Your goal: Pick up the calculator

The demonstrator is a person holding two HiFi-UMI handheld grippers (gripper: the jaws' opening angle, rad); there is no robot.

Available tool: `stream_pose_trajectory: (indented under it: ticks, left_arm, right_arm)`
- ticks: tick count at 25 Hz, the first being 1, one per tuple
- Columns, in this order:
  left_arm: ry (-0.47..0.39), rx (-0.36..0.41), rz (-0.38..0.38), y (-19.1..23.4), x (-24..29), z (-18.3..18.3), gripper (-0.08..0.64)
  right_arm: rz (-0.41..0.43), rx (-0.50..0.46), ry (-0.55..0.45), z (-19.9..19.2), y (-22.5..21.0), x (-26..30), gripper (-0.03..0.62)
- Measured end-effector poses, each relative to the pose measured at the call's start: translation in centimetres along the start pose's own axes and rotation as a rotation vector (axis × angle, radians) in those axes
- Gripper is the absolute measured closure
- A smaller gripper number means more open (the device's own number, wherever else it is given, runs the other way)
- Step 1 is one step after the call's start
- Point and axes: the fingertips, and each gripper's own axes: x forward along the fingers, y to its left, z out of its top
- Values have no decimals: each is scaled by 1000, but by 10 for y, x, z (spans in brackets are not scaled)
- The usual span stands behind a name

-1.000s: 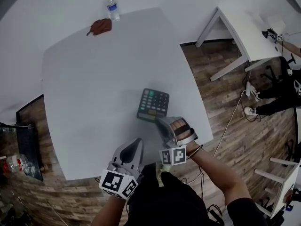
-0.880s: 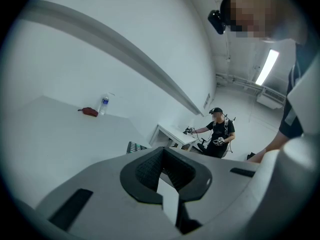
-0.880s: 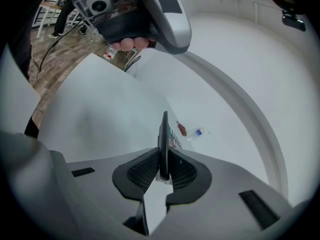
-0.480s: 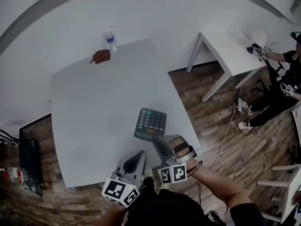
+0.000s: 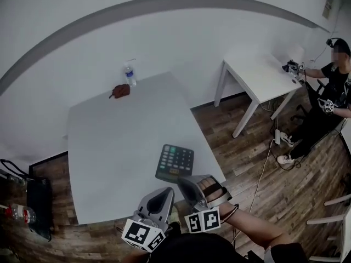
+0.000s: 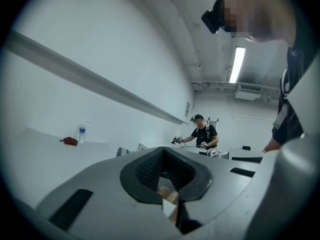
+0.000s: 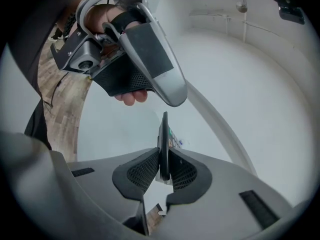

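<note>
A dark calculator (image 5: 175, 163) with green and orange keys hangs over the near right part of the white table (image 5: 115, 141). My right gripper (image 5: 185, 178) is shut on its near edge. In the right gripper view the calculator (image 7: 163, 141) stands edge-on, and both pads press its faces. My left gripper (image 5: 166, 192) sits just left of the right one, shut and with nothing in it. In the left gripper view its fingertips (image 6: 161, 149) meet. The left gripper (image 7: 145, 59), with a hand on its handle, also fills the top of the right gripper view.
A water bottle (image 5: 129, 74) and a small reddish-brown object (image 5: 120, 91) stand at the table's far edge. A second white table (image 5: 258, 70) is at the right, with a seated person (image 5: 329, 92) beyond it. Cables (image 5: 269, 158) lie on the wooden floor, and a dark case (image 5: 24, 207) is at the left.
Both grippers have risen, and the calculator has come up in the right jaws. The head view has tipped up, so more of the wall and room shows.
</note>
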Motion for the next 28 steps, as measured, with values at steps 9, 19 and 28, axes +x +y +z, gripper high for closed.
stream_pose_trajectory:
  ticks: [9, 19, 28]
  left_arm:
    - [-59, 24, -11, -41, -10, 29, 554]
    - [-72, 65, -10, -64, -18, 38, 554]
    - [-67, 74, -8, -76, -13, 36, 554]
  right_arm:
    - [-54, 0, -19, 11, -22, -59, 535]
    - [-68, 16, -28, 18, -21, -85, 535]
    - [-70, 14, -33, 12, -22, -94, 535]
